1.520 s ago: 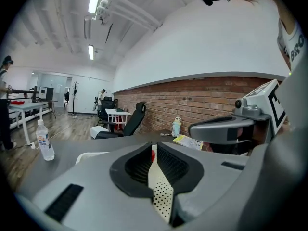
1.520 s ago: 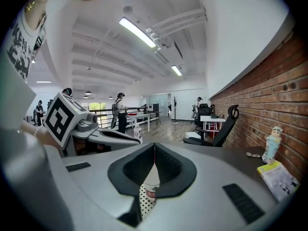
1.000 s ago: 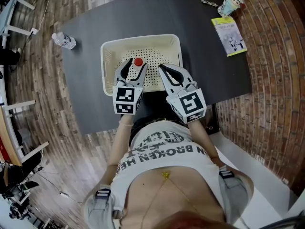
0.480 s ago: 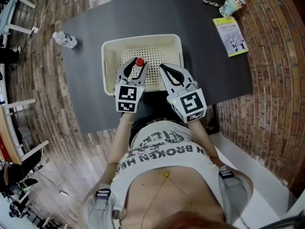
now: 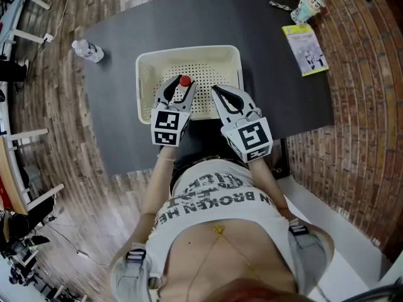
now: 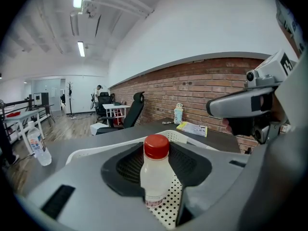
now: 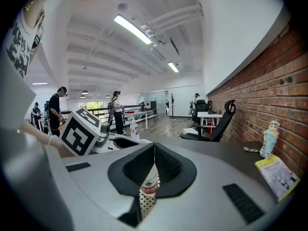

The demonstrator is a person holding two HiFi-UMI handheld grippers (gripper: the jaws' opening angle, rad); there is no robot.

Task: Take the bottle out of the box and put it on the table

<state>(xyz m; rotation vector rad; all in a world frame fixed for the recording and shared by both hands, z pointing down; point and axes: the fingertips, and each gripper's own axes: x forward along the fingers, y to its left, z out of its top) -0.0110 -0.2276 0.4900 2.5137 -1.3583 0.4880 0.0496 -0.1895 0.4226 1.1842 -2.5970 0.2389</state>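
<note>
A small clear bottle point(image 5: 183, 88) with a red cap stands upright in the cream perforated box point(image 5: 189, 54) on the dark table point(image 5: 283, 93). My left gripper point(image 5: 181, 88) reaches over the box's near wall, and its jaws are shut on the bottle's lower body. In the left gripper view the bottle point(image 6: 155, 172) stands between the dark pads, with its cap above them. My right gripper point(image 5: 217, 92) hovers beside it over the box's near right part, shut with nothing held. In the right gripper view its jaws meet in a thin line point(image 7: 154, 146), and the bottle's label point(image 7: 150, 186) shows below.
Another clear water bottle point(image 5: 85, 50) lies at the table's far left edge. A yellow booklet point(image 5: 304, 48) and a small figurine bottle point(image 5: 307, 6) sit at the far right corner. People and office chairs are in the room beyond.
The left gripper's jaws have narrowed onto the bottle. Neither hand has moved otherwise.
</note>
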